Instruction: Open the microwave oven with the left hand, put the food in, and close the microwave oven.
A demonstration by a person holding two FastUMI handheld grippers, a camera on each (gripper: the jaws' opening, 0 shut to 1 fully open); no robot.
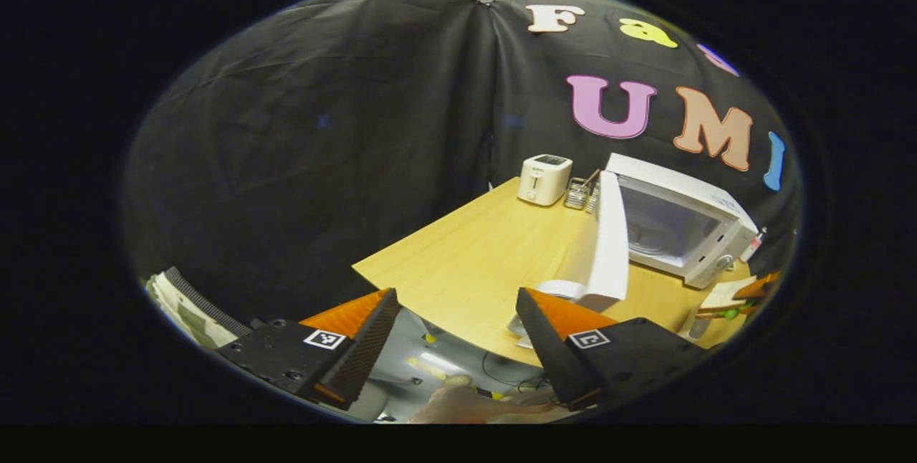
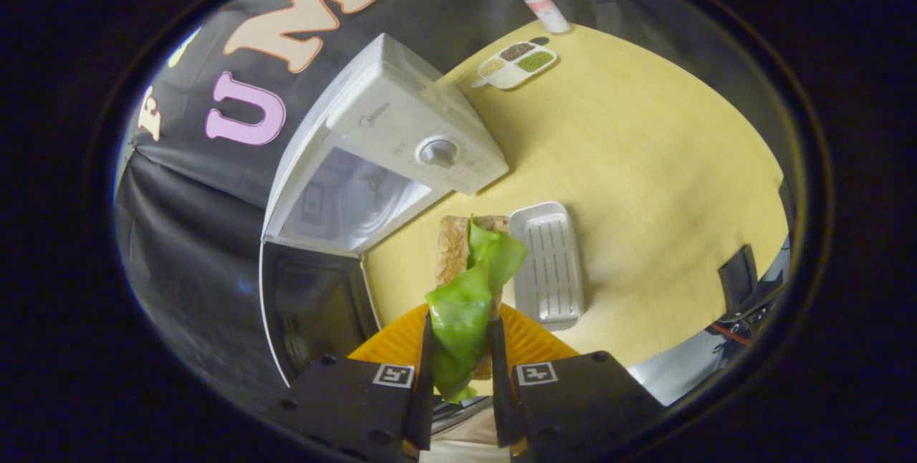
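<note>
Green lettuce sandwich (image 2: pixel 469 284) pinched btwn our right gripper (image 2: pixel 460 348) fingers, above worktop (image 2: pixel 645 162) near open microwave (image 2: pixel 380 155). Our left gripper (image 1: pixel 458 334) fingers spread, holding nothing.

Staged kitchen booth, not a real home. Black cloth wall (image 1: pixel 322 148) behind wooden table (image 1: pixel 487 255). Kitchen items on table: microwave (image 2: pixel 401 126) w/ door open, toaster (image 1: pixel 544 178), divided tray (image 2: pixel 517 63), bottle (image 2: pixel 544 8), white tray (image 2: pixel 550 262).
</note>
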